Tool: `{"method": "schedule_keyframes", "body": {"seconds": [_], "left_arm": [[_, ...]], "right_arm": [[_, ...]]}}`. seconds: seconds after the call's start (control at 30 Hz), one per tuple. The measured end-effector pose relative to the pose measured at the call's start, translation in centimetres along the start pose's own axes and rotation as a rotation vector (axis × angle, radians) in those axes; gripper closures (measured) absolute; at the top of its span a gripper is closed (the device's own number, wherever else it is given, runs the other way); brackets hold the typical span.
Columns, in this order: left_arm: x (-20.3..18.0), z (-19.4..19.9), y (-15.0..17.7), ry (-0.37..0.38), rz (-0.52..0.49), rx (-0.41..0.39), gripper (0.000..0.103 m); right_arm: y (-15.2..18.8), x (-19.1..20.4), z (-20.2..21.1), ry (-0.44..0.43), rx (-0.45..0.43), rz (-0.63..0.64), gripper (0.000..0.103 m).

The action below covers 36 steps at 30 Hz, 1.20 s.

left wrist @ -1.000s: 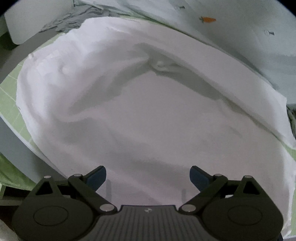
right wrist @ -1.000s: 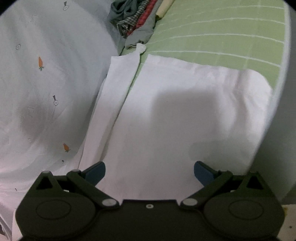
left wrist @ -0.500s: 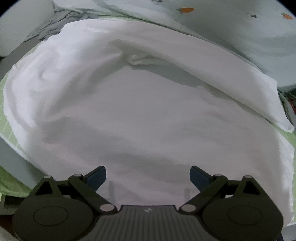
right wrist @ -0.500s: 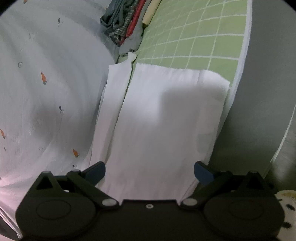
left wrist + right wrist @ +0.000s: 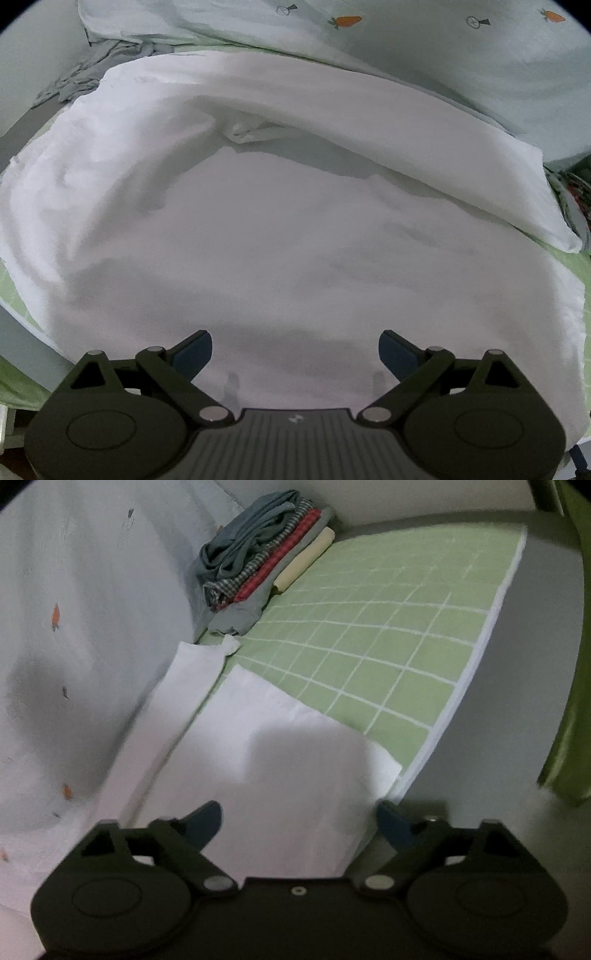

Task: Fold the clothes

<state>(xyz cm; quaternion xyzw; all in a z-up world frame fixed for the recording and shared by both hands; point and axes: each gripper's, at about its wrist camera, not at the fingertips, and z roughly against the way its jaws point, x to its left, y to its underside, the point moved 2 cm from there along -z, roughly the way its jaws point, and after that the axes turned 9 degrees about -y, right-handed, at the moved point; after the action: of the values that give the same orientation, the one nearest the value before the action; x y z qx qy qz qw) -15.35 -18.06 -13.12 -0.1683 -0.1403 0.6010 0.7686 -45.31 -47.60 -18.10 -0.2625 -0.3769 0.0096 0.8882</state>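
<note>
Both our tongs stand wide and hold nothing: the left gripper point(image 5: 295, 350) hangs over the white garment point(image 5: 277, 240), spread ahead with its far edge turned over, and the right gripper point(image 5: 299, 821) over its flat end point(image 5: 280, 768). A folded stack point(image 5: 262, 572) lies far ahead. We judge a fold mid-way; the next grip needs an edge.

White garment point(image 5: 295, 229), green white-gridded mat point(image 5: 388, 638), carrot-print pale sheet point(image 5: 443, 48).
</note>
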Motion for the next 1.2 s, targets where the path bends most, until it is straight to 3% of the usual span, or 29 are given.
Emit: {"method": "schedule_keyframes", "body": {"seconds": [0.17, 0.33, 0.4, 0.47, 0.67, 0.93, 1.07, 1.1, 1.17, 1.2], "left_arm": [[0.4, -0.1, -0.2, -0.016, 0.018, 0.001, 0.006], [0.3, -0.2, -0.3, -0.021, 0.027, 0.003, 0.006], [0.3, -0.2, -0.3, -0.019, 0.023, 0.000, 0.006], [0.4, -0.2, -0.1, -0.012, 0.013, -0.003, 0.006], [0.8, -1.0, -0.5, -0.010, -0.005, 0.011, 0.006], [3.7, -1.3, -1.7, -0.013, 0.016, -0.002, 0.006], [7.1, -1.2, -3.0, -0.038, 0.061, -0.024, 0.006], [8.1, -1.1, -3.3, -0.045, 0.079, -0.030, 0.006], [10.7, -1.1, -4.0, -0.071, 0.123, -0.042, 0.006], [12.0, -1.1, -4.3, -0.084, 0.146, -0.048, 0.006]], "right_arm": [[-0.4, 0.4, -0.8, 0.062, 0.022, 0.088, 0.031], [-0.8, 0.8, -1.5, 0.118, 0.040, 0.171, 0.032], [-0.6, 1.1, -2.0, 0.121, 0.042, 0.197, 0.022], [-0.3, 1.5, -2.6, 0.092, 0.052, 0.221, 0.000], [0.7, 3.1, -4.4, 0.215, 0.055, 0.344, 0.000], [2.0, 4.4, -5.6, 0.305, 0.031, 0.391, 0.001], [3.1, 5.4, -5.6, 0.433, -0.056, 0.396, 0.033], [3.4, 5.7, -5.5, 0.432, -0.067, 0.395, 0.038], [4.0, 6.4, -5.5, 0.429, -0.082, 0.390, 0.061], [4.2, 6.8, -5.6, 0.430, -0.084, 0.389, 0.065]]}}
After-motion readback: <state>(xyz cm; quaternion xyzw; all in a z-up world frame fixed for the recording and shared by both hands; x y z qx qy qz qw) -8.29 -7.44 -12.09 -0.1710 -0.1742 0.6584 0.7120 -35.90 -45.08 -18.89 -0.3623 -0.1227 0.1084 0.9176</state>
